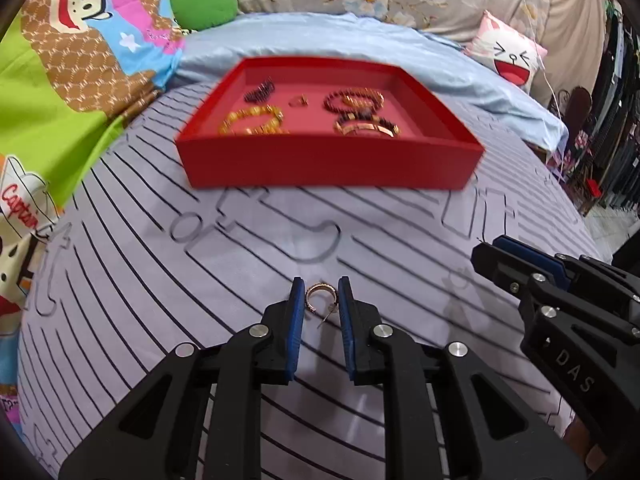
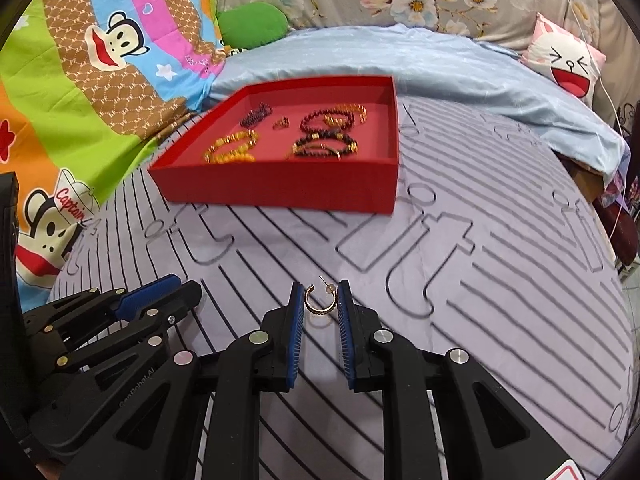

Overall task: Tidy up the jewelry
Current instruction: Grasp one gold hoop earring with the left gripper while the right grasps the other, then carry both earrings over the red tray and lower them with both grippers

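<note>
- The left gripper [image 1: 320, 294] sits low over a striped sheet [image 1: 240, 248], its blue pads [image 1: 295, 328] spread, with a gold hoop earring [image 1: 319, 299] lying on the cloth between the tips, close to both pads.
- The right gripper [image 2: 319, 298] takes the same pose in its own view: jaws spread, a second gold hoop [image 2: 320, 301] between them, its post pointing up and away; whether either pad touches it cannot be told.
- Neither earring is visibly pinched.
- Each gripper shows at the edge of the other's view, side by side on the bed.
- A red tray [image 1: 328, 168] rests farther back on the sheet, well apart from both hoops.
- Inside it lie amber bead bracelets [image 1: 252, 120] at left, dark bead bracelets [image 1: 352, 104] and a gold bangle [image 1: 366, 128] at right, and a small ring [image 1: 298, 101] near the middle.
- A blue pillow [image 1: 320, 40] and a cartoon quilt [image 1: 72, 60] lie behind the tray.
</note>
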The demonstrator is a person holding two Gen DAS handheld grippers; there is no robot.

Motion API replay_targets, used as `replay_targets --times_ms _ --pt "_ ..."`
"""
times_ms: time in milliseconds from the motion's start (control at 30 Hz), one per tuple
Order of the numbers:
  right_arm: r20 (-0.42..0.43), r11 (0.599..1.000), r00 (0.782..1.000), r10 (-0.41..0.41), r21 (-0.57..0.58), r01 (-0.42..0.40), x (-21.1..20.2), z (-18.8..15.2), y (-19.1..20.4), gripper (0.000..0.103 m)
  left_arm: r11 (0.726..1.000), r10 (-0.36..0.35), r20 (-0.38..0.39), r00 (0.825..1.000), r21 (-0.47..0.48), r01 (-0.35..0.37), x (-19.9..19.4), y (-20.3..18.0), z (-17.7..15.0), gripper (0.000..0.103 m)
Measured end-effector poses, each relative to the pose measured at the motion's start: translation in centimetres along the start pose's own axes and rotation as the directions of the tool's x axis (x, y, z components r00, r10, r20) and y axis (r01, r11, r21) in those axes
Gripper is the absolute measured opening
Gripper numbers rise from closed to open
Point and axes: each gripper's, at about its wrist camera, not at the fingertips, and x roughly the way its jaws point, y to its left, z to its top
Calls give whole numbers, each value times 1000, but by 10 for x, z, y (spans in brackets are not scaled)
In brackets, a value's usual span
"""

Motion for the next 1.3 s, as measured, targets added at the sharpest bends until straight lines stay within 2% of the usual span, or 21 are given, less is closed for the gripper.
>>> replay_targets --times_ms 333,600,1000,1300 --pt "64 999 998 20 -32 -18 -4 41 9 16 1000 14 63 998 -18 -13 -10 13 45 17" --pt "103 999 994 39 -38 -35 4 88 10 16 1000 21 105 994 -12 -20 -5 19 92 17" --pt "95 999 995 26 -29 -24 52 148 6 16 999 46 110 993 1 -47 41 18 158 17" --pt "39 999 999 33 13 -34 95 165 -8 16 998 54 68 996 -12 -54 81 24 178 17"
